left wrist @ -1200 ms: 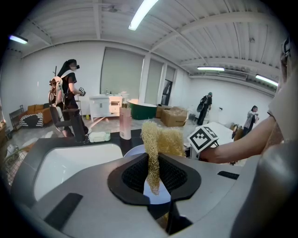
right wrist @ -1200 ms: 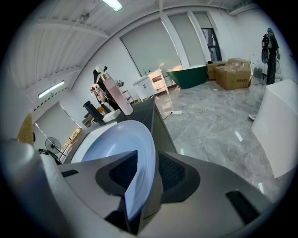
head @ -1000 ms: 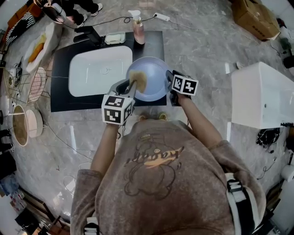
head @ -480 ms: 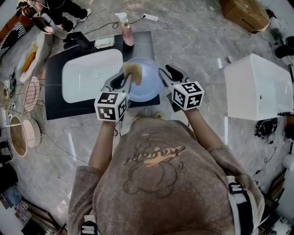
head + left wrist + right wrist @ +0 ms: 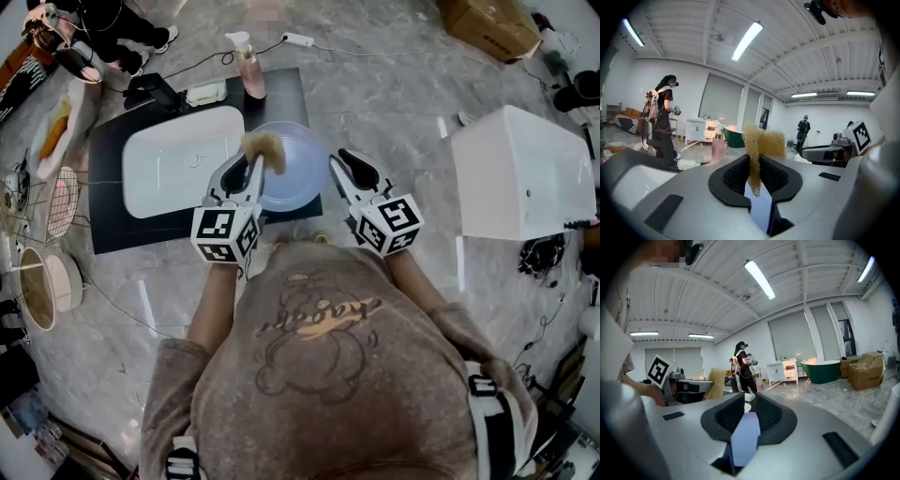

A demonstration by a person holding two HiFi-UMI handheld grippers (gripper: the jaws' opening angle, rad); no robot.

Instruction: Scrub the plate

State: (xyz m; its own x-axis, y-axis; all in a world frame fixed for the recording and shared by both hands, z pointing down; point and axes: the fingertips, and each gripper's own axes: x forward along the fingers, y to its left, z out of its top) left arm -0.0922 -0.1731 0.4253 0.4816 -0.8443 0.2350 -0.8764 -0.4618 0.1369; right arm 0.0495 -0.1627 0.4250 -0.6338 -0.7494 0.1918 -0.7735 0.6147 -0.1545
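One pale blue plate (image 5: 298, 183) lies on the black table (image 5: 305, 94) just right of the single white sink (image 5: 183, 159), with the left gripper's (image 5: 251, 161) fingers (image 5: 733, 176) clamped on one yellow scrub sponge (image 5: 265, 145) at the plate's sink-side edge, while the right gripper (image 5: 347, 164), farther right of the sink, is closing its fingers (image 5: 771, 416) on nothing.

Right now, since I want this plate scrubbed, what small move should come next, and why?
Probably lower the left tool so its sponge presses on the plate. The sponge is clamped in that tool, over the plate's far-left rim. The right tool stands beside the plate's right edge, jaws closing on nothing, so the plate lies unsteadied on the counter; press lightly.
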